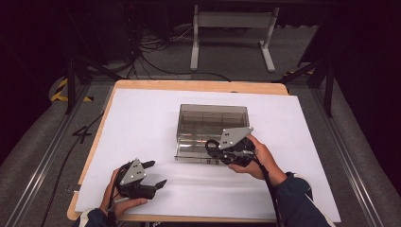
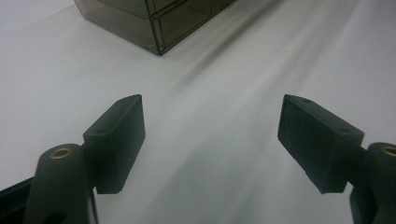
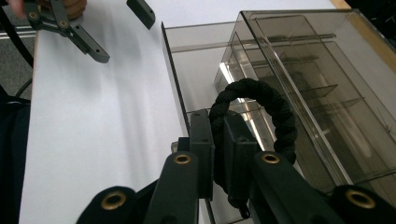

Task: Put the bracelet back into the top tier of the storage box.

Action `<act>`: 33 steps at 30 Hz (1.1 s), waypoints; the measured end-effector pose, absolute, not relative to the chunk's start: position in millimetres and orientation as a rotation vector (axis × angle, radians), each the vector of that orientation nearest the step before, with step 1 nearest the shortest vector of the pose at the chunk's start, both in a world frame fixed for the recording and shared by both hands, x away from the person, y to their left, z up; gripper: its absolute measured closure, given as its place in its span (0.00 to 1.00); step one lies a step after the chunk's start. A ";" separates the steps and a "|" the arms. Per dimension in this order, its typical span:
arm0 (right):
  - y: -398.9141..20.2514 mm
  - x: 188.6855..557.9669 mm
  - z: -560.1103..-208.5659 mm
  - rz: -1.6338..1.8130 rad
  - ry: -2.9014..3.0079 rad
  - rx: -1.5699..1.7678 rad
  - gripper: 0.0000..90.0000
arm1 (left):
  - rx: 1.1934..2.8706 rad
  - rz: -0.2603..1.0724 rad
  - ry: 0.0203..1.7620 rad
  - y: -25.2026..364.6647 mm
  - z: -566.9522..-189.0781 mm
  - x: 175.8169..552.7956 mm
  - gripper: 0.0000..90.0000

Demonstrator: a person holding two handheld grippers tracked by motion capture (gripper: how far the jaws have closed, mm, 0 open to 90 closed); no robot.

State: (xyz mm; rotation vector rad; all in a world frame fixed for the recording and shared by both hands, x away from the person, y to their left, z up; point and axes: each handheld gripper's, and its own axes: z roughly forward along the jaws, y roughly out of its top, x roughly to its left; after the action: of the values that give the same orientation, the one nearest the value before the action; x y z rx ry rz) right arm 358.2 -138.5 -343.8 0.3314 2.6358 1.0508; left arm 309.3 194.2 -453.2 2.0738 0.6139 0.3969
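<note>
A smoky see-through drawer box (image 1: 213, 116) stands mid-table with its lower drawer (image 1: 189, 153) pulled out toward me. My right gripper (image 1: 218, 150) hovers over that drawer's front right part, shut on a black twisted cord ring (image 1: 211, 144). In the right gripper view the ring (image 3: 275, 107) stands up between the closed jaws (image 3: 218, 140), above the drawer's floor (image 3: 196, 70). My left gripper (image 1: 158, 172) rests low at the front left of the sheet, open and empty. Its jaws (image 2: 210, 135) point across bare white paper toward a corner of the box (image 2: 154, 28).
A white sheet (image 1: 142, 123) covers most of the wooden table (image 1: 198, 86). Beyond the far edge are a white desk frame (image 1: 231, 28) and cables on a grey floor. Dark metal rails run along both sides of the table.
</note>
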 end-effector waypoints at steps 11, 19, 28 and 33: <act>-136.1 364.9 -347.6 1.012 2.642 0.356 0.93 | 2.072 0.397 0.608 193.6 -453.0 308.5 0.27; -133.9 368.3 -350.0 0.987 2.641 0.376 0.92 | 2.079 0.397 0.598 193.5 -453.1 308.4 0.27; -135.8 369.3 -350.7 0.931 2.630 0.397 0.93 | 2.086 0.393 0.591 193.0 -453.5 309.0 0.27; -140.0 370.7 -351.0 0.916 2.637 0.415 0.92 | 2.089 0.394 0.594 192.7 -453.6 308.9 0.27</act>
State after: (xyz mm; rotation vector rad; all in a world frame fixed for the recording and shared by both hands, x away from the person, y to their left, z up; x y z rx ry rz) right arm 370.7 -140.0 -351.0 0.4149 2.6371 0.9164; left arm 308.9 192.7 -453.6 2.0888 0.5944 0.3940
